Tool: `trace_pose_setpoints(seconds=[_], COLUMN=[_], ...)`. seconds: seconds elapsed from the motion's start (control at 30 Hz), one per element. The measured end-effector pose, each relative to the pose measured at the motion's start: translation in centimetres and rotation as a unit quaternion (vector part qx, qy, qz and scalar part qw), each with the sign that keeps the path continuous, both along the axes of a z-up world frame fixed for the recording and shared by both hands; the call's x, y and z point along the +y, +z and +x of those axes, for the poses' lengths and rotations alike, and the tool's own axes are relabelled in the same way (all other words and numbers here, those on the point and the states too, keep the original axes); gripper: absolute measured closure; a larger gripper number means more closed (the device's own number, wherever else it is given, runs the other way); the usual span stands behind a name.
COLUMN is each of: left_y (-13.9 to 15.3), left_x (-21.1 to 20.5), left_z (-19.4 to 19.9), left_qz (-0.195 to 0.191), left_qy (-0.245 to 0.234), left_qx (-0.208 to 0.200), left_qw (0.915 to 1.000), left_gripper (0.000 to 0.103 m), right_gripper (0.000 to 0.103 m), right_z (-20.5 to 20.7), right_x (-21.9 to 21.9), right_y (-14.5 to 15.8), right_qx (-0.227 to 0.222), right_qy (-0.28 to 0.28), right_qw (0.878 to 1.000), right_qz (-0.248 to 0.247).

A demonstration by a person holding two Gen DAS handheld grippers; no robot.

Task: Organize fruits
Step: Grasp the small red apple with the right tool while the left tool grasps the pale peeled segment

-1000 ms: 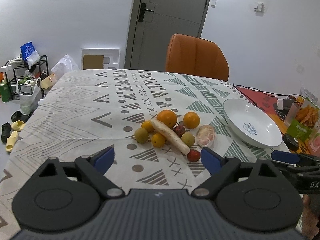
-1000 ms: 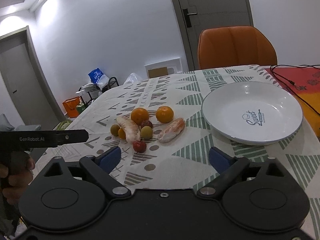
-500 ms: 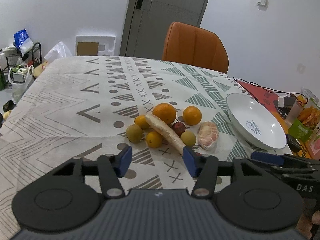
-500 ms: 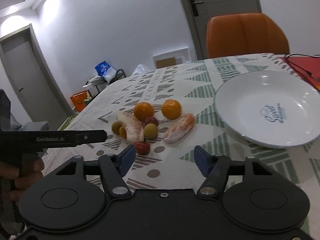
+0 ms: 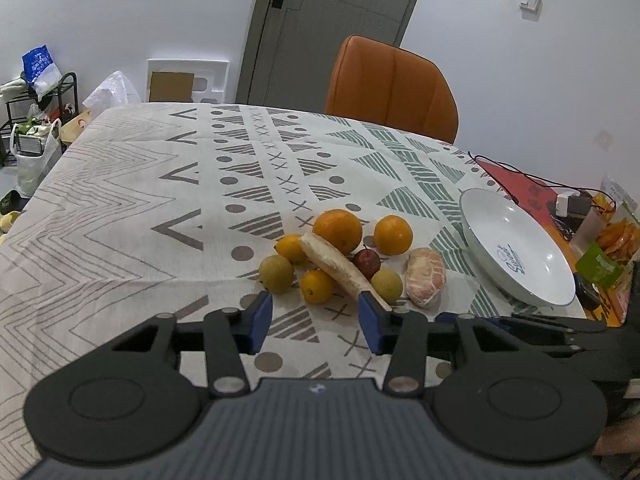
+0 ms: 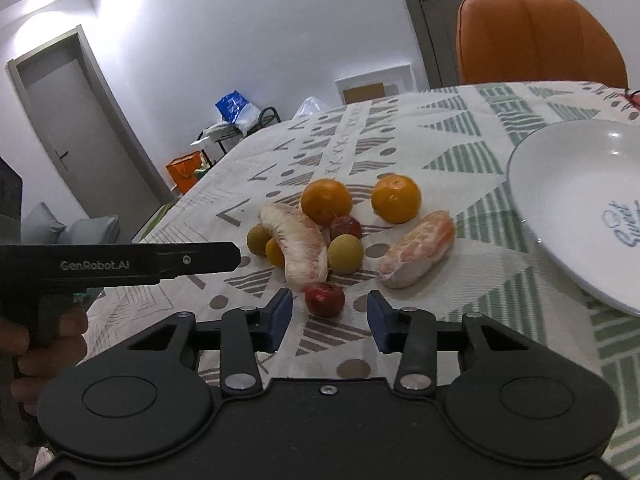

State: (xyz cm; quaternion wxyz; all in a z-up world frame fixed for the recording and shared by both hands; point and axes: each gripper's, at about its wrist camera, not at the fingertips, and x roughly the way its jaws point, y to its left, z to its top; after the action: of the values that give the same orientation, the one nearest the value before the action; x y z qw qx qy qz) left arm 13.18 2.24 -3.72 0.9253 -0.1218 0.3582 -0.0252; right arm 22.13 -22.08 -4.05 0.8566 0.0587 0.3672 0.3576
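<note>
Fruit is sitting heaped mid-table, left of the plate (image 6: 560,184). You are lining your right gripper (image 6: 329,318), jaws spread, around the small red fruit (image 6: 325,299); keep centring it before closing. Left gripper (image 5: 316,318) is hovering, also spread.

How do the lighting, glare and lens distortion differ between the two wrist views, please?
Left wrist view: even light, soft shadows under the fruit, small glints on the plate, door frame bowed by the fisheye. Right wrist view: ceiling light blown out at upper left, plate rim glaring.
</note>
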Motion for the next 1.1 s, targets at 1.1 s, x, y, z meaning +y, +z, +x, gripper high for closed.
trace_pose_setpoints(seconds=[1.1], left_y=[-2.4], left_x=[-3.4], left_z=[3.2], left_qz=[-0.018], left_qy=[-0.044], left_qx=[0.029], left_qw=[0.9984], left_gripper=[0.063], right_gripper=[0.080], right_z=[0.9], right_x=[-3.1], right_y=[1.2], right_qx=[-0.007], right_qy=[-0.030], right_qw=[1.000], right_qz=[0.005])
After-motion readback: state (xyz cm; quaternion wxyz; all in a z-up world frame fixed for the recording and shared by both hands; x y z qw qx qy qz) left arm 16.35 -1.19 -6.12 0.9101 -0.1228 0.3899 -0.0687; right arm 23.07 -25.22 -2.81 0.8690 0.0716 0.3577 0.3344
